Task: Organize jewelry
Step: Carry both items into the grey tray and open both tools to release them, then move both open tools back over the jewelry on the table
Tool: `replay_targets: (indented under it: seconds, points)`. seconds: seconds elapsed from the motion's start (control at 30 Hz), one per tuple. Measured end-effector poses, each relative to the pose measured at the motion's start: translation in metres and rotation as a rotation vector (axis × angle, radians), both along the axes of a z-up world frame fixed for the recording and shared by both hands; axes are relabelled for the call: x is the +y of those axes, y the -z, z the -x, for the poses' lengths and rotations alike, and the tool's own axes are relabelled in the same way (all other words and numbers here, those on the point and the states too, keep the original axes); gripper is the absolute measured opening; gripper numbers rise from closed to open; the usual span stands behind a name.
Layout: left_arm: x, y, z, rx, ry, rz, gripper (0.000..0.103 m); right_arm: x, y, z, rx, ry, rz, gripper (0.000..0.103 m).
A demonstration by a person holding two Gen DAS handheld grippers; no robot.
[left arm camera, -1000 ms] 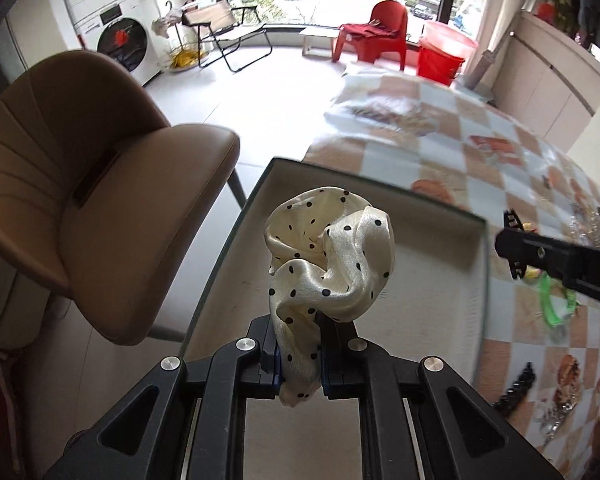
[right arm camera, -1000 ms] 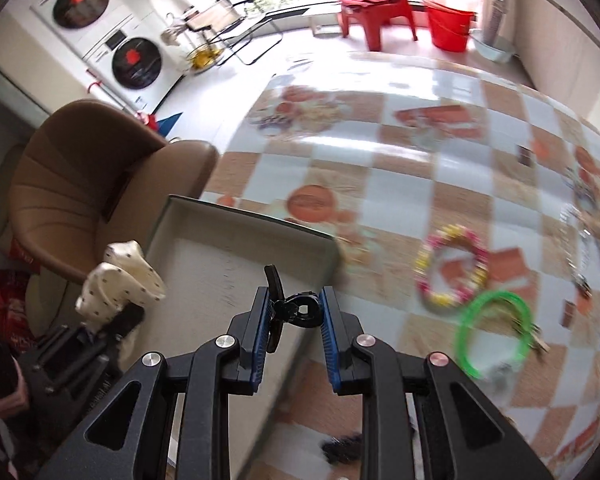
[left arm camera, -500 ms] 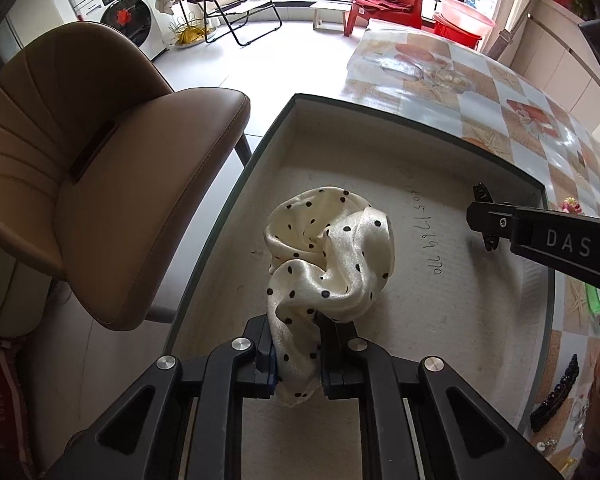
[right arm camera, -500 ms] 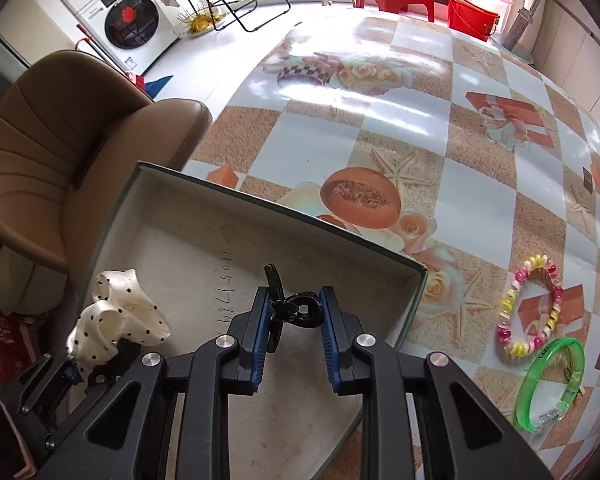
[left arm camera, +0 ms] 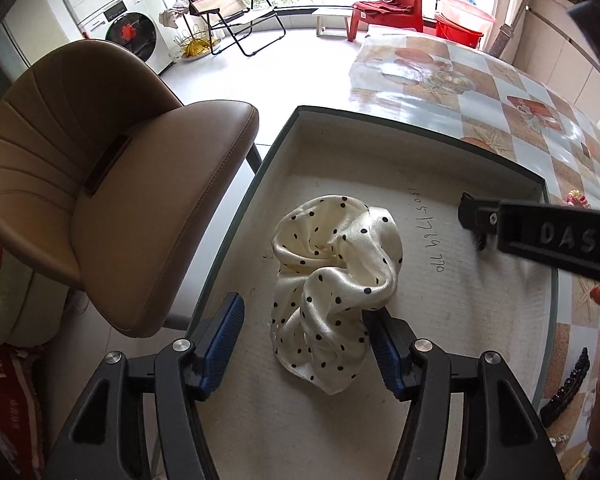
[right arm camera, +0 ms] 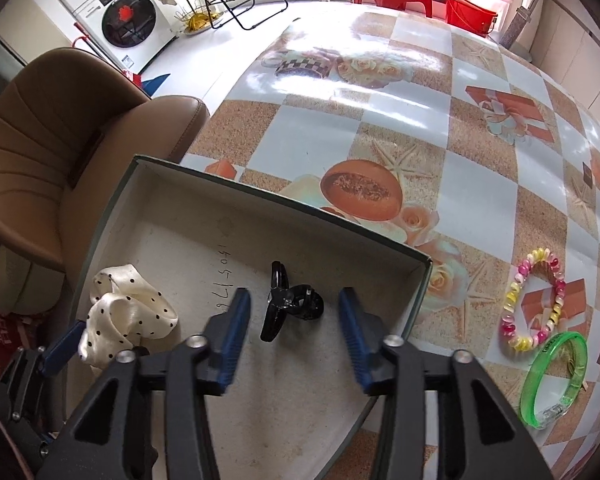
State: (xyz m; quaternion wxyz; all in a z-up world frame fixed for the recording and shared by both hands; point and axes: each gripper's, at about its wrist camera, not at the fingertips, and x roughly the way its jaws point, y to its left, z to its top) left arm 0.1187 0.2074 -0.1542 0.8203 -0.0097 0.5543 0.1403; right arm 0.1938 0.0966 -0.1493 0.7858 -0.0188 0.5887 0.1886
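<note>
Both grippers released, left gripper (left arm camera: 304,340) around scrunchie (left arm camera: 334,280), right gripper (right arm camera: 294,330) around hair claw (right arm camera: 290,304), in box (right arm camera: 416,300)

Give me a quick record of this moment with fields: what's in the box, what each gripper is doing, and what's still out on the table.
box: open grey tray at the table edge
in box: cream polka-dot scrunchie; black hair claw
left gripper: open, scrunchie lying loose between its fingers
right gripper: open, hair claw lying on the box floor between its fingers
on table: beaded bracelet; green bangle; black hair clip
</note>
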Motion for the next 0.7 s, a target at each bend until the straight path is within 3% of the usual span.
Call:
replay_targets:
  seconds: [0.13, 0.17, 0.2, 0.23, 0.53, 0.63, 0.7]
  points:
    - [0.003, -0.008, 0.013, -0.008, -0.006, 0.005, 0.068, -0.009, -0.017, 0.003, -0.005, 0.018, -0.056, 0.057]
    - [0.002, -0.010, 0.014, -0.008, -0.007, 0.007, 0.078, -0.013, -0.023, 0.005, -0.010, 0.027, -0.068, 0.059]
    - [0.003, -0.012, 0.016, -0.013, -0.010, 0.005, 0.099, -0.016, -0.028, 0.007, -0.015, 0.035, -0.077, 0.062]
    - [0.003, -0.016, 0.019, -0.028, -0.015, -0.002, 0.103, -0.021, -0.034, 0.009, -0.019, 0.044, -0.086, 0.063]
    - [-0.016, -0.043, 0.031, -0.057, 0.074, -0.001, 0.103, -0.077, -0.067, 0.045, -0.018, 0.167, -0.130, 0.067]
    - [-0.028, -0.052, 0.037, -0.057, 0.116, 0.021, 0.103, -0.107, -0.071, 0.064, -0.008, 0.241, -0.133, 0.081]
    - [-0.041, -0.056, 0.040, -0.056, 0.149, 0.037, 0.103, -0.127, -0.072, 0.078, -0.004, 0.288, -0.129, 0.081]
